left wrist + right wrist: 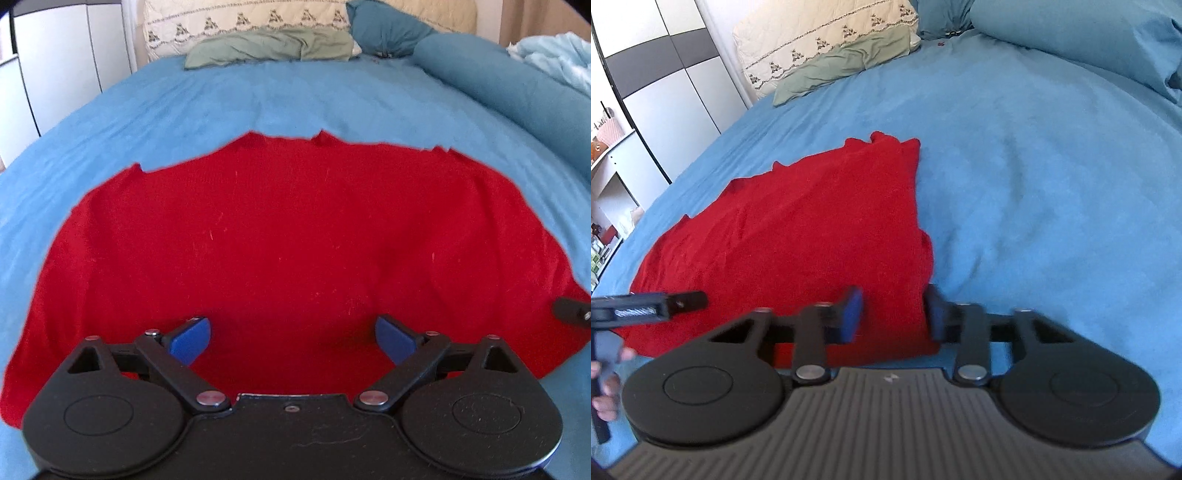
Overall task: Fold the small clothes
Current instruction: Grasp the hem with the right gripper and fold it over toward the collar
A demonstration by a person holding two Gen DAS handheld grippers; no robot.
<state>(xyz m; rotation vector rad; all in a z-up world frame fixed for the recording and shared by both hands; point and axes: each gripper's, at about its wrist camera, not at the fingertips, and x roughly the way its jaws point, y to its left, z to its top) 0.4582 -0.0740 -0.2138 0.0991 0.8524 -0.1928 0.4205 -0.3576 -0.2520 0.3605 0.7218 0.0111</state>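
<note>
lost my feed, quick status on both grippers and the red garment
Left gripper open above red garment. Right gripper part closed at garment's near right corner, no clear grip. Garment flat on blue bedspread, nothing in the way.

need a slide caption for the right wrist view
Right gripper straddling the near right edge of a red garment spread on a blue bedsheet, left gripper at frame left.

A red garment (295, 236) lies spread flat on the blue bedspread (258, 99), its plain knit-like surface mostly smooth with a few faint creases. Its far edge, towards the pillows, is uneven, with small peaks and notches. From the right wrist view, the cloth (798, 229) narrows towards the pillows, and its right edge bulges in a small fold near the bedspread's middle.
</note>
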